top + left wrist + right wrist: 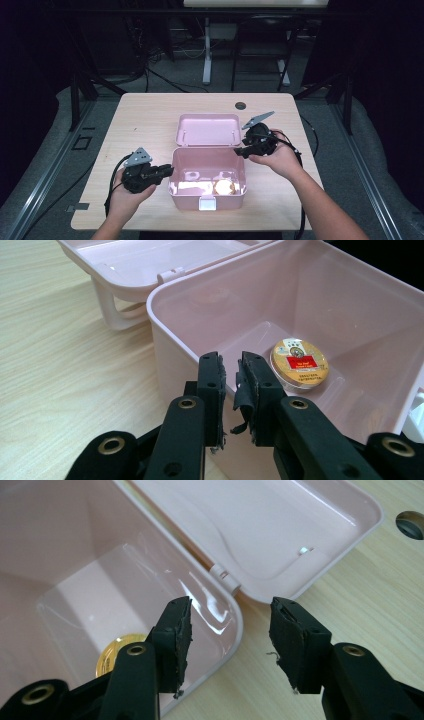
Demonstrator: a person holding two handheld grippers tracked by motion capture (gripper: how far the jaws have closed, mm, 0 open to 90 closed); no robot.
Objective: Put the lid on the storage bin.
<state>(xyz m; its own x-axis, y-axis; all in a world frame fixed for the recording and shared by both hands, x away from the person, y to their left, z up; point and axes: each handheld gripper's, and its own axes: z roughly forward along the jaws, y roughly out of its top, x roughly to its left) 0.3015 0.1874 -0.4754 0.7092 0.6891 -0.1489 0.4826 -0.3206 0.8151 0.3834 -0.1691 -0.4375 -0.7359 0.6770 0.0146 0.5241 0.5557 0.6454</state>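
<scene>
At box [207, 192] rim | left gripper [230, 371] fingers straddle wall | right gripper [230, 630] clear

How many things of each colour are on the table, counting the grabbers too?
Pink: 1, the box with its open lid
Gold: 1, the round tin
Black: 2, the left gripper and the right gripper
Total: 4

The counter [145, 120] is a rectangular top in light wood grain, standing on a grey floor [45, 165]. A round cable port [240, 105] is set into the top near its far edge, at about 1 o'clock from centre. One item rests directly on the counter: a pink plastic storage box [186, 197], at about 6 o'clock from centre. Its hinged lid [207, 130] is folded back flat at 12 o'clock from the box.
</scene>
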